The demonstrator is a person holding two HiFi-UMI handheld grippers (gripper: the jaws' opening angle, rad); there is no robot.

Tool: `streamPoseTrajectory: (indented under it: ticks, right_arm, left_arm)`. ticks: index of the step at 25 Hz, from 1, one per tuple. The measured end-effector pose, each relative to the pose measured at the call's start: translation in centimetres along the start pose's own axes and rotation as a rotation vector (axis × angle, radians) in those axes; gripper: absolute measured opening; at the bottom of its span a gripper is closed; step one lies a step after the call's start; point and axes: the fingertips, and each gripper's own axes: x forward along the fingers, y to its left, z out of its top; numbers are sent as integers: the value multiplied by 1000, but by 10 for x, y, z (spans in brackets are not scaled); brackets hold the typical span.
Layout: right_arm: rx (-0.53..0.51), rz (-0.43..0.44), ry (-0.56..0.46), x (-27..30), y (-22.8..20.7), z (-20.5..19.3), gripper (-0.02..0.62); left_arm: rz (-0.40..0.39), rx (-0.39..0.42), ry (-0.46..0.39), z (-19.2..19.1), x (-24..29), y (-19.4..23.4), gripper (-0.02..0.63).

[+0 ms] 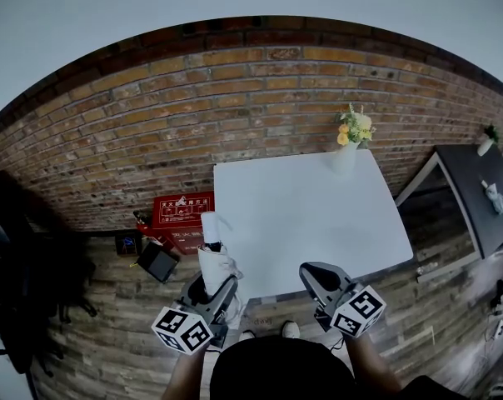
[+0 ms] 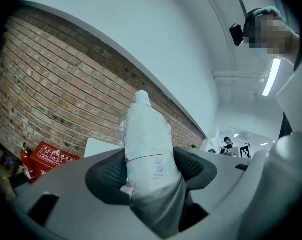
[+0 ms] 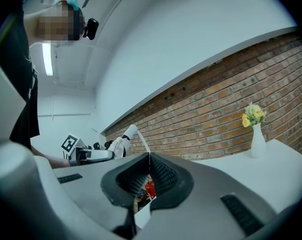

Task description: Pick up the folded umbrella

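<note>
Nearest the head camera, the person's dark-haired head (image 1: pixel 276 372) is filling the bottom edge, with both forearms reaching forward.

Far left: a black office chair (image 1: pixel 10 282) is standing on the wood-plank floor (image 1: pixel 93 357). Beside it, a red cabinet with white print (image 1: pixel 182 211) is sitting against the red brick wall (image 1: pixel 193 115).

Left gripper (image 1: pixel 211 288) (image 2: pixel 150 166): its jaws are standing wide and clamping the folded umbrella (image 1: pixel 214 257) (image 2: pixel 148 144), a white fabric bundle with faint pink print. Both dark ribbed pads are pressing on its sides. The umbrella is pointing up out of the jaws, clear of the floor, just off the left edge of the white square table (image 1: pixel 318 215) and in front of the red cabinet.

Right gripper (image 1: pixel 318 275) (image 3: pixel 149 171): its pads are lying together, holding nothing, and it is hovering over the near edge of the table. Its own view is showing the left gripper and the umbrella (image 3: pixel 122 141) off to the side.

Far corner of the table: a white vase of yellow flowers (image 1: pixel 347 152) (image 3: pixel 257 139) is standing upright near the wall.

Far right: a dark table (image 1: pixel 476 190) is standing well apart.
</note>
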Motion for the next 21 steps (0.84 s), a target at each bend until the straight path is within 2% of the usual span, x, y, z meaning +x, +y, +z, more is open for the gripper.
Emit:
streamPoseTrajectory:
  ticks: [11, 21]
  right_arm:
    - [11, -18, 11, 1, 4, -8, 21]
    - [10, -34, 24, -3, -2, -10, 21]
  left_arm:
    - [-42, -36, 10, -8, 3, 3, 278]
    - [-48, -46, 31, -11, 14, 3, 278]
